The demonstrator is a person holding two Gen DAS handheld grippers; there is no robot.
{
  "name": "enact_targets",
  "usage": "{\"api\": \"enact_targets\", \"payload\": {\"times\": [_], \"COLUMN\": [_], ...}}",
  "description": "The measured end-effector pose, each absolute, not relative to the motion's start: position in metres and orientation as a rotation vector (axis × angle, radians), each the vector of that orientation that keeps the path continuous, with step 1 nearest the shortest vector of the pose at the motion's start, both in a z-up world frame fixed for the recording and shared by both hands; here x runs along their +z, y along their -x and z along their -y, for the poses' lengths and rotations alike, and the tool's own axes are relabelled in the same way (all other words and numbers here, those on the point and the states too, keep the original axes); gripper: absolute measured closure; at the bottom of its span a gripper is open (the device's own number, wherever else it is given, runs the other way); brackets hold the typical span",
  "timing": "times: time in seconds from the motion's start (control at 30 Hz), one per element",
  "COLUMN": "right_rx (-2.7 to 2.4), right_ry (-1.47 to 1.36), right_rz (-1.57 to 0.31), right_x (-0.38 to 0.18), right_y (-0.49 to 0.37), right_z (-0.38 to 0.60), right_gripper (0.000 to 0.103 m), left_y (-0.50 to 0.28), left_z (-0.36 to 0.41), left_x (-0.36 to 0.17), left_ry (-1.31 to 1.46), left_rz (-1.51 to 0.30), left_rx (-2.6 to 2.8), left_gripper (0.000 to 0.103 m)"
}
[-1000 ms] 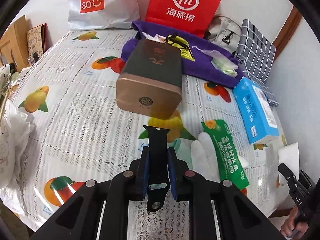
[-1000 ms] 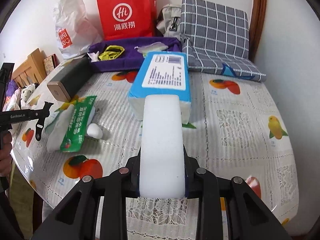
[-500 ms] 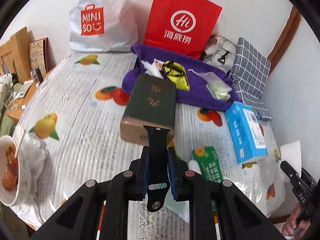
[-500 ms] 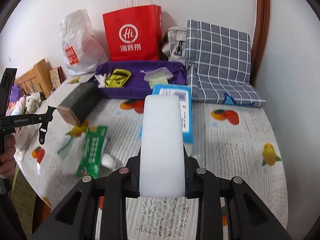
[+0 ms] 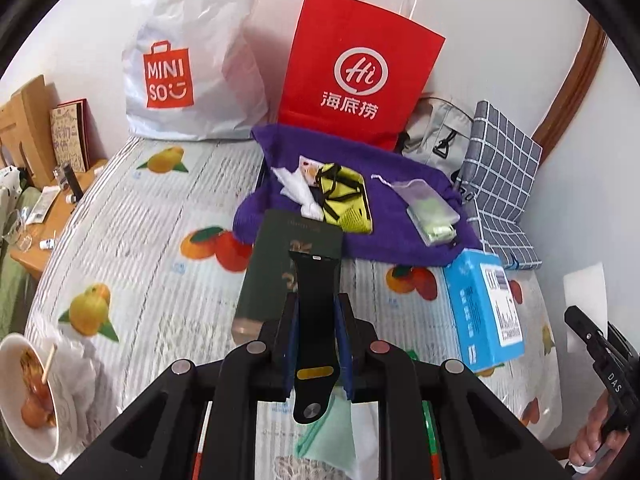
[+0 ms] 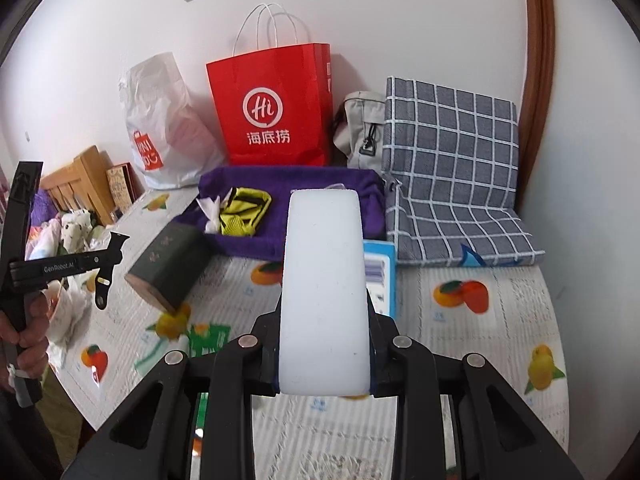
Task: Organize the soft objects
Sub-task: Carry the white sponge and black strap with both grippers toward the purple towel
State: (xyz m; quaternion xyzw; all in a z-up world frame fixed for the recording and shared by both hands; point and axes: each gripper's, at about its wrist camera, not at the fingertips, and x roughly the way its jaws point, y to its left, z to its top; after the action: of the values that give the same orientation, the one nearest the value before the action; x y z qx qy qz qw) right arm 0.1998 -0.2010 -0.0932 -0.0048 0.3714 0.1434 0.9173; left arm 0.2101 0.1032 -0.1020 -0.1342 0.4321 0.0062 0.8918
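I've lifted both grippers off the table: my left gripper [image 5: 316, 344] clamps the black watch strap [image 5: 314, 320], my right gripper [image 6: 323, 344] the white sponge [image 6: 323, 292], both seemingly bound for the purple tray [image 5: 400, 248].

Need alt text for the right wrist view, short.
The right tongs clamp a white foam block above a fruit-print tablecloth. Behind lie a purple cloth tray, a red paper bag and a grey checked cushion; at left, the left tongs hold a black strap.

Fruit-print table [image 5: 132, 248] holds purple cloth [image 5: 400, 184], green box [image 5: 280, 264], blue pack [image 5: 480, 304].
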Motion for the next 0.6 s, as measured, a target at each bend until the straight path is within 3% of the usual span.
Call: {"api": "enact_targets", "payload": {"times": [0.6], "right_rx": [0.322], "right_ry": [-0.005], "right_rz": [-0.764], "right_x": [-0.077], "right_y": [-0.299], "right_z": [0.171], "right_gripper": [0.074], "left_y": [-0.286], "left_z": [-0.113], "left_x": [-0.082], "left_ry": [0.270], "left_rz": [-0.873], "left_rx": [0.013], "left_gripper": [0.086]}}
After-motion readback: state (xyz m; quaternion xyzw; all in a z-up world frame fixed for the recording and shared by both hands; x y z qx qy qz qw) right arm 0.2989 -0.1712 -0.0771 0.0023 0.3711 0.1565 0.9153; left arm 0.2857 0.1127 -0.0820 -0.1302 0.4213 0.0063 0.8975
